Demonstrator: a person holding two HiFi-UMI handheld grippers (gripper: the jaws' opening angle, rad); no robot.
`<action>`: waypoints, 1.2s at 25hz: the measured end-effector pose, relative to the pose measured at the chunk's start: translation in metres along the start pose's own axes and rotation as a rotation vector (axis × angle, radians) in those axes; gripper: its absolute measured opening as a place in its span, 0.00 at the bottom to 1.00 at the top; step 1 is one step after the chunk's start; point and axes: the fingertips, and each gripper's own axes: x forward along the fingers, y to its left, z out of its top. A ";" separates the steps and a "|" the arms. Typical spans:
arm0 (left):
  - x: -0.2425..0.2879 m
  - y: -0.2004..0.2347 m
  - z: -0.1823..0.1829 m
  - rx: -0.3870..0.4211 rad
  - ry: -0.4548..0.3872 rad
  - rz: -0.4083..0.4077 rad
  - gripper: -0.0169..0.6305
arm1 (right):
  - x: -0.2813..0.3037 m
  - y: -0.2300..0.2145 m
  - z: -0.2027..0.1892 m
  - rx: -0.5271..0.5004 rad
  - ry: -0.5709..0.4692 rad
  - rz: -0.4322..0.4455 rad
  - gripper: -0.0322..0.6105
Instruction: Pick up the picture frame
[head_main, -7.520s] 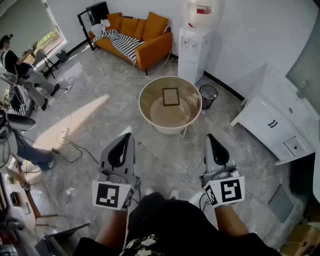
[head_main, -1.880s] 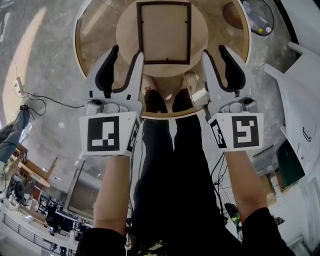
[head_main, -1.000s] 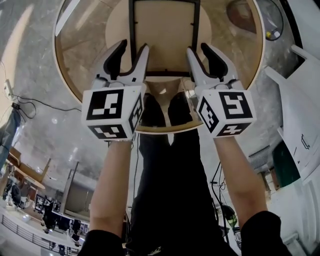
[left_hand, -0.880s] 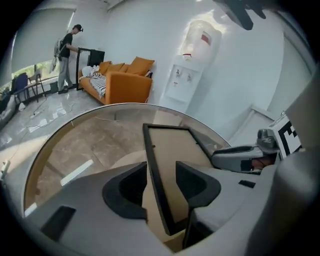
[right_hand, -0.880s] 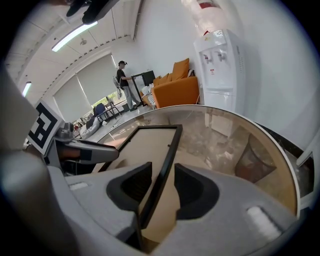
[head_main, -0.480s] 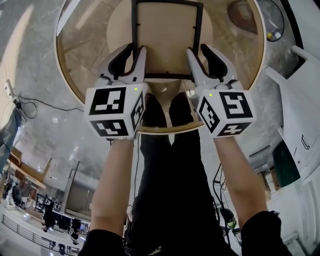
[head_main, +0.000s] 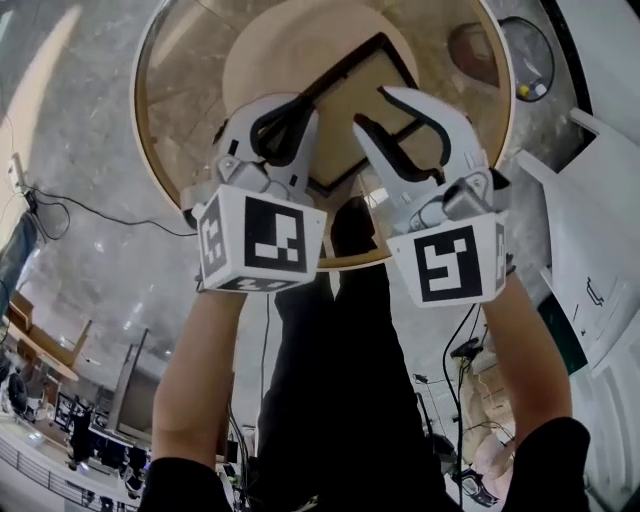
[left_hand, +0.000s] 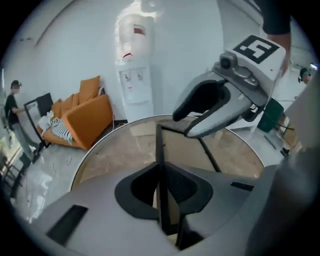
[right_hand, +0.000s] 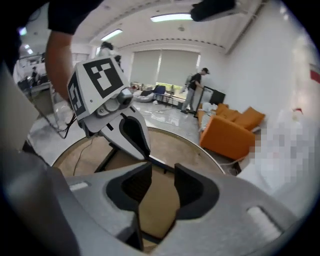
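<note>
Standing beside the round table (head_main: 172, 100), notes as seen.

- Picture frame (head_main: 350, 88): dark border, tan panel, turned slantwise over the table's wooden centre, near edge raised. Whether its far corner touches the top cannot be told; the grippers cover the near corners.
- Left gripper (head_main: 285, 110): clenched on the frame's thin dark edge, which runs straight up between the pads in the left gripper view. Its jaws have just been closing, with that edge between them.
- Right gripper (head_main: 372, 108): jaws stand apart, astride the frame's other near corner. In the right gripper view the tan panel shows through the gap and a dark bar passes under one pad. The pads do not look pressed on it.
- Both marker cubes block the person's hands; only the forearms show.
- The table's far rim is cut off at the head view's top edge. Dark trousers show under its near edge.
- Water dispenser (left_hand: 134, 75) and orange sofa (left_hand: 82, 117) stand beyond the table. A person (right_hand: 196, 87) stands by the far windows, small and indistinct.
</note>
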 end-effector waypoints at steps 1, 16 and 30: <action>0.000 -0.003 0.003 0.035 -0.001 -0.007 0.11 | 0.004 0.000 0.005 -0.073 0.008 0.028 0.27; -0.021 -0.029 0.038 0.408 -0.035 -0.098 0.11 | 0.014 0.028 -0.004 -0.460 0.204 0.474 0.40; -0.050 -0.053 0.057 0.537 -0.131 -0.191 0.14 | -0.008 0.059 -0.014 -0.090 0.404 0.802 0.13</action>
